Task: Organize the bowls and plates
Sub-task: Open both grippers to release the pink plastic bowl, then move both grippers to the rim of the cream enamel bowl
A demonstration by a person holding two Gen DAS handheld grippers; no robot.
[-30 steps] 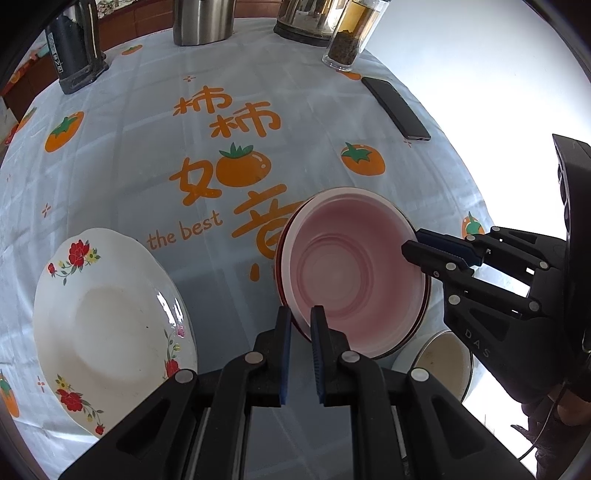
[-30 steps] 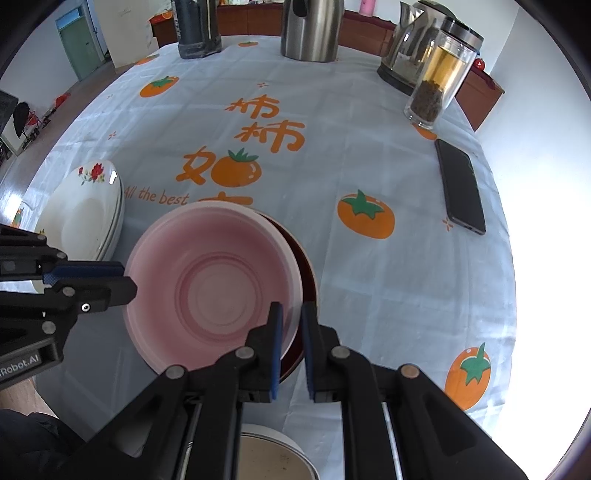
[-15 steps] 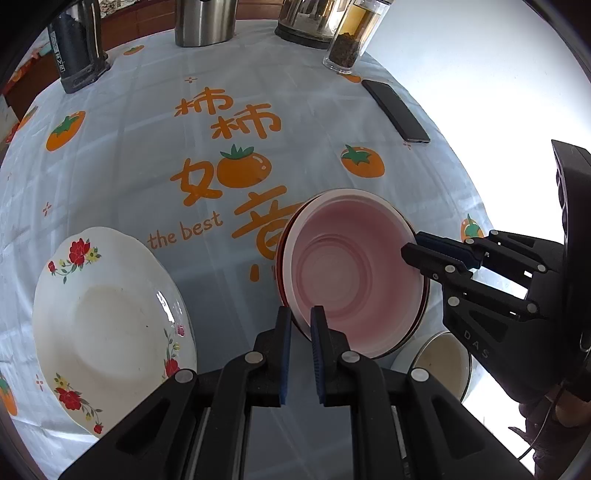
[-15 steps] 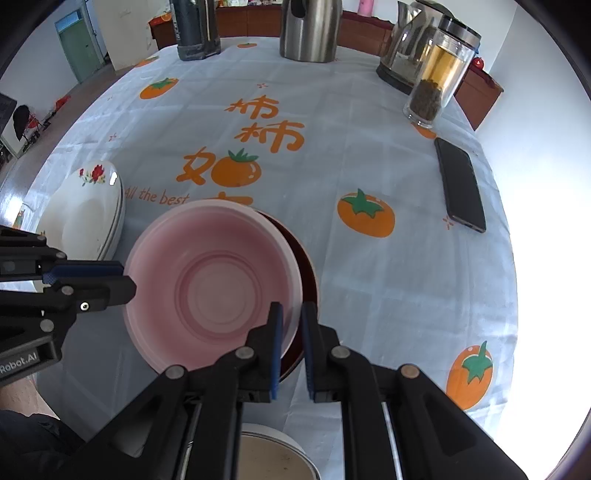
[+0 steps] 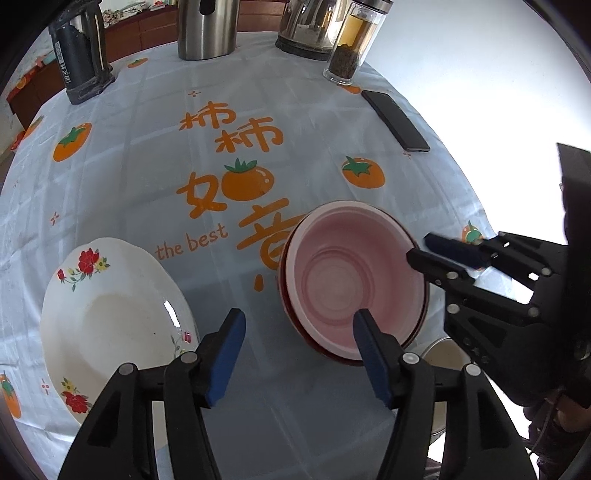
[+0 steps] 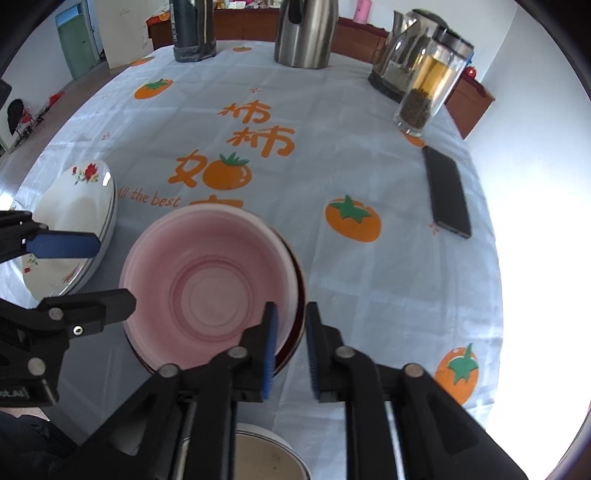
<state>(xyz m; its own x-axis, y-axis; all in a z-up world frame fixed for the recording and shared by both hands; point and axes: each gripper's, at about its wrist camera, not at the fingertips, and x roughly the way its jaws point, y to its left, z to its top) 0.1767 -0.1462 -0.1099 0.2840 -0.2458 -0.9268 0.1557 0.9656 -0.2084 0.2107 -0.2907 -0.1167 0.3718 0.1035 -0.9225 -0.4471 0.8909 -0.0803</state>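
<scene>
A pink bowl [image 5: 354,280] [image 6: 207,284] sits nested in a dark red bowl [image 5: 295,325] [image 6: 299,317] on the tablecloth. My left gripper [image 5: 299,354] [image 6: 114,271] is at the bowl's near-left edge. Its jaws are opening wide, with the rim between them and no pad touching it. My right gripper [image 6: 291,347] [image 5: 419,247] straddles the rim on the opposite side. Its jaws are opening a little, and its pads are just off the rim. A white plate [image 5: 110,325] with red flowers lies to the left; in the right wrist view it tops a stack [image 6: 74,221].
A small bowl [image 5: 447,362] [image 6: 266,458] with a beige inside sits at the near table edge. A black phone [image 5: 395,118] [image 6: 447,192], a glass tea jar [image 6: 428,96], a kettle [image 6: 402,70], a steel jug [image 5: 207,29] and a dark flask [image 5: 77,59] stand farther back.
Both grippers were shut on the pink bowl's rim and have let go. The left jaws have spread wide, the right only slightly. The bowl stays in the red one.
</scene>
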